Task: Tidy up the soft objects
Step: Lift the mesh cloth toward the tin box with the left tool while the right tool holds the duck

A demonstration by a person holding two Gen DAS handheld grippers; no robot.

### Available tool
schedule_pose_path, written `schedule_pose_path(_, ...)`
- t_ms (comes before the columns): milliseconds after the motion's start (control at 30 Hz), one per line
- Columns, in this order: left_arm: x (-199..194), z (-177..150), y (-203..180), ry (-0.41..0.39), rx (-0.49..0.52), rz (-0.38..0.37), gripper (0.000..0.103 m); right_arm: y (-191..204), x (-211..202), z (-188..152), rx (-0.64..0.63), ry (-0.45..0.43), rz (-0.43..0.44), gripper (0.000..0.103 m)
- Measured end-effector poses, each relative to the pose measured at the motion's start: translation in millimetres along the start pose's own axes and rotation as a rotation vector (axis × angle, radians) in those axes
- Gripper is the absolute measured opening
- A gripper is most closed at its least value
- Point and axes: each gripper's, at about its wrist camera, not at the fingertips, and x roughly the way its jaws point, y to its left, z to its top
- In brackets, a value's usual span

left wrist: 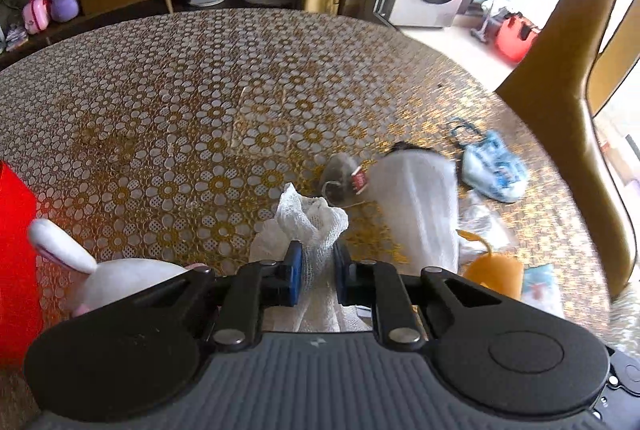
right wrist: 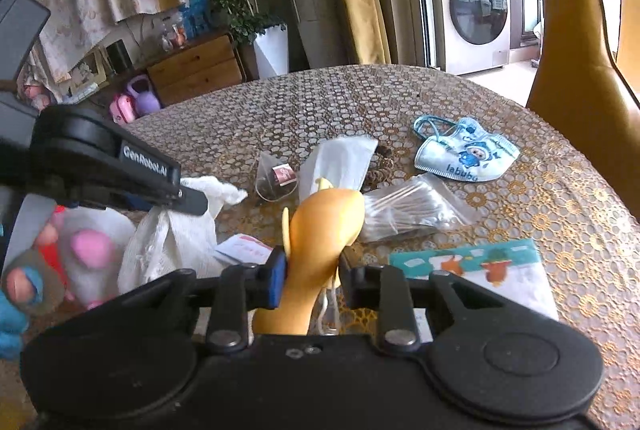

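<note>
Two soft things were already being held, so the sorting looked somewhere mid-way, honestly. The left gripper (left wrist: 316, 270) was clamped on a white mesh cloth (left wrist: 312, 218), bunched up and crinkly, sitting at about 6 o'clock on the table (left wrist: 200, 90). The right gripper (right wrist: 312, 280) was closed around a squishy orange toy (right wrist: 320, 230), smooth and rounded. A white plush bunny (left wrist: 120, 278) was parked by something red (left wrist: 16, 262) at 8 o'clock, maybe the collection spot, hard to tell. Plenty was left loose: a kids' face mask (right wrist: 466, 150) at 2 o'clock, a tea bag (right wrist: 276, 176), a bag of cotton swabs (right wrist: 416, 208).
</note>
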Motion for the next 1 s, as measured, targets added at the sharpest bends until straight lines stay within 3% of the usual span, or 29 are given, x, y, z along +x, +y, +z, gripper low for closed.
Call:
schedule_pose_path(333, -53.9, -5.4, 1.5, -0.059, 0.009, -0.091, 0.016, 4.5, -50.6, 2.4, -0.061, -0.038, 0.034, 0.027)
schedule_pose_path(667, -102.1, -18.1, 21.2, -0.091, 0.007, -0.145, 0.016, -1.9, -78.4, -4.7, -0.103, -0.041, -0.006, 0.028)
schedule_pose_path(1000, -121.0, -56.3, 51.1, -0.073, 0.021, -0.158, 0.016, 3.9, -42.7, -48.4, -0.151, 0.127, -0.016, 0.028)
